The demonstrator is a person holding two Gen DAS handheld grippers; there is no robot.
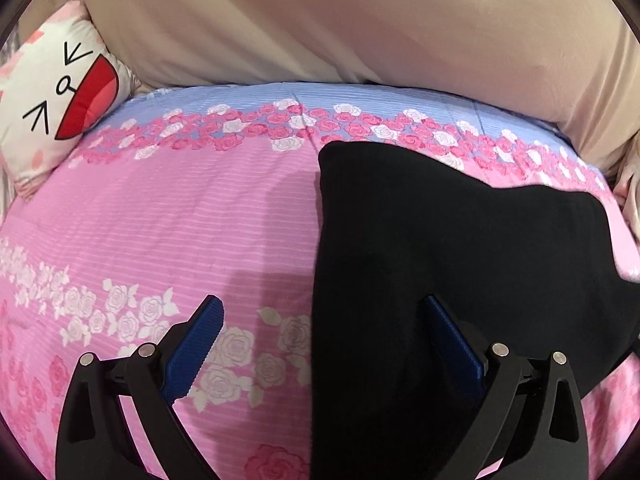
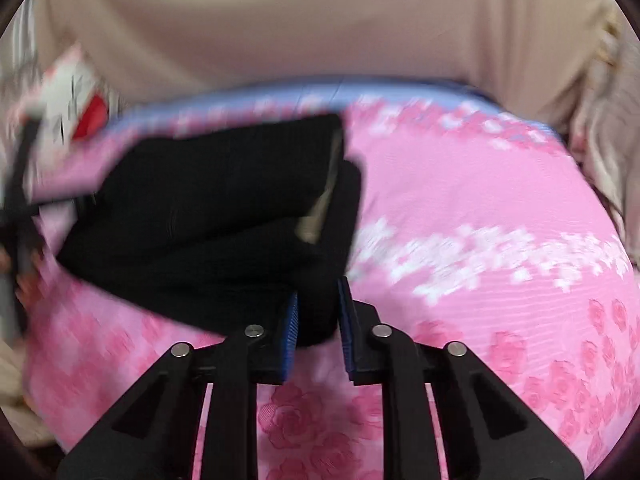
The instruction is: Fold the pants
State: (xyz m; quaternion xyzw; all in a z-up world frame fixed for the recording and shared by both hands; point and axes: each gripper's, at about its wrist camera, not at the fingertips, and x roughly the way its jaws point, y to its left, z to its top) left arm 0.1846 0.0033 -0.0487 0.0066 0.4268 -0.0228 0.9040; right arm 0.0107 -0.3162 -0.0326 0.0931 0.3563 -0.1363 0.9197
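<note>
The black pants (image 1: 440, 248) lie folded on the pink flowered bedspread (image 1: 180, 220). My left gripper (image 1: 324, 316) is open just above the bed, its right finger over the pants' near left edge, its left finger over bare bedspread. In the blurred right wrist view, the pants (image 2: 208, 216) form a thick folded bundle with a tan inner label showing. My right gripper (image 2: 318, 292) is shut on the near corner of the pants, with black cloth between its blue pads. The left gripper shows at the far left edge (image 2: 20, 208).
A white cushion with a cartoon face (image 1: 60, 100) sits at the bed's far left. A large beige pillow or duvet (image 1: 340, 20) runs along the head of the bed. The bedspread has a blue band (image 1: 300, 96) at the far edge.
</note>
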